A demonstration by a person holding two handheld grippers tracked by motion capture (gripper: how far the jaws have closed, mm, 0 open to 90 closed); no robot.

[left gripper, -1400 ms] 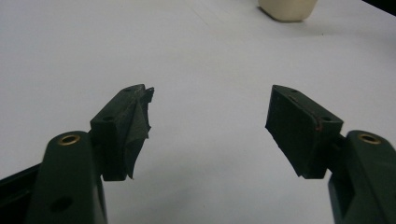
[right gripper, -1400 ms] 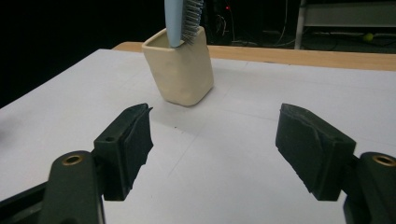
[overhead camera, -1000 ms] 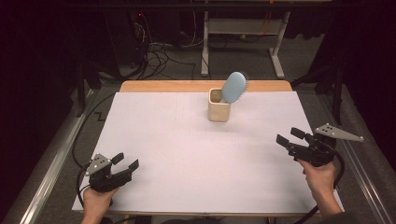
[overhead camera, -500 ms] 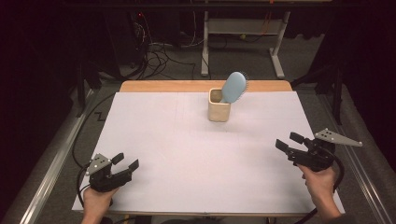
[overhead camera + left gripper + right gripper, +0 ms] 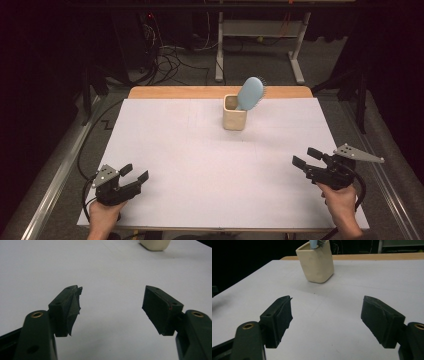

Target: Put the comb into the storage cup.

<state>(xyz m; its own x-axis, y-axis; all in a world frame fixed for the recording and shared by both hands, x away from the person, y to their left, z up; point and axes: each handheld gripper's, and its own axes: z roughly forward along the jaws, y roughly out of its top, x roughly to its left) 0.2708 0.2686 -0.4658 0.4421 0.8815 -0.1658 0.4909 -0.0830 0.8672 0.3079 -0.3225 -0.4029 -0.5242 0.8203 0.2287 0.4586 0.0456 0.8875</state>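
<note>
A big white sheet covers the table [image 5: 200,165], and a strip of brown wood shows along the far edge. Near the far side, a little right of the middle, stands a cream cup [image 5: 234,112]. A blue hairbrush [image 5: 250,93] sticks out of it, handle down. The brush head leans up and to the right, and its bristles show along the right side.

The left gripper [image 5: 135,173] sits low at the near left corner, held in a hand at the table's edge. Its two black jaws are spread wide apart with nothing between them. In the left gripper view the jaws point across the bare white sheet, and the bottom of the cup [image 5: 155,244] peeks in at the top.

The right gripper [image 5: 306,157] is at the near right side, held in the other hand, with a grey plate on top. Its jaws are spread wide too and hold nothing. In the right gripper view they point toward the cup [image 5: 315,262], which is well apart from them, farther along the sheet. Both grippers are far from the cup and the brush.
</note>
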